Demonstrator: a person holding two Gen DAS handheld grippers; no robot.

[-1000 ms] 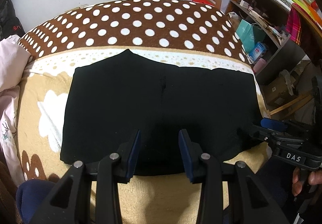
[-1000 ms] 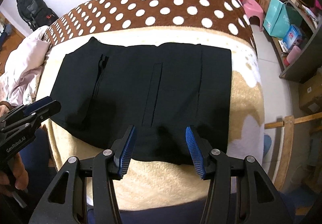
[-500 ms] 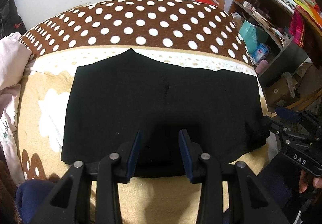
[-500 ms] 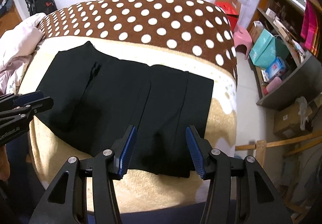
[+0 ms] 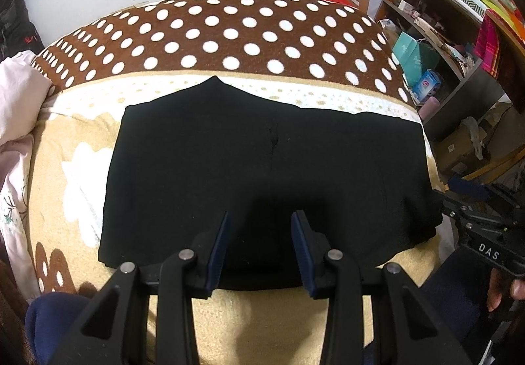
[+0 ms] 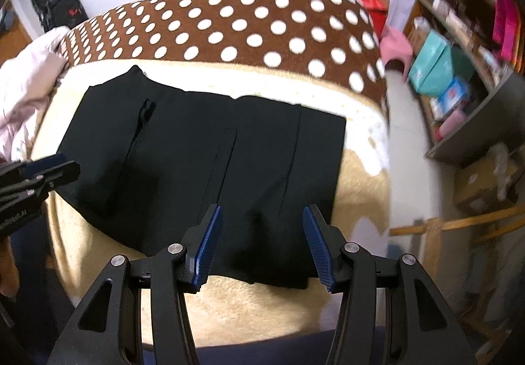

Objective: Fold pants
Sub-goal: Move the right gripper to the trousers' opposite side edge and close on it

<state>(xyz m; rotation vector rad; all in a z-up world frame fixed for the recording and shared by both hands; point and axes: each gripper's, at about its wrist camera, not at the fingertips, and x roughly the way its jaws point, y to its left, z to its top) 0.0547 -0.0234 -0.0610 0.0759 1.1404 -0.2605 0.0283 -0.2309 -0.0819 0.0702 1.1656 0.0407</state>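
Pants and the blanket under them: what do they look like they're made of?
Pants: thin matte black woven or knit fabric, probably; they lie flat with crisp fold lines and no sheen. The weave is too dark to resolve. Blanket: plush fleece, it seems; fuzzy nap, soft edges on the printed white dots, and it dents softly near the front edge.

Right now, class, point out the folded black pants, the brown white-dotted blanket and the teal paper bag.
Folded black pants [image 5: 256, 168]: left wrist view, middle of the cloth.
Brown white-dotted blanket [image 5: 229, 33]: left wrist view, its dotted band.
Teal paper bag [image 6: 430, 63]: right wrist view, its front face.
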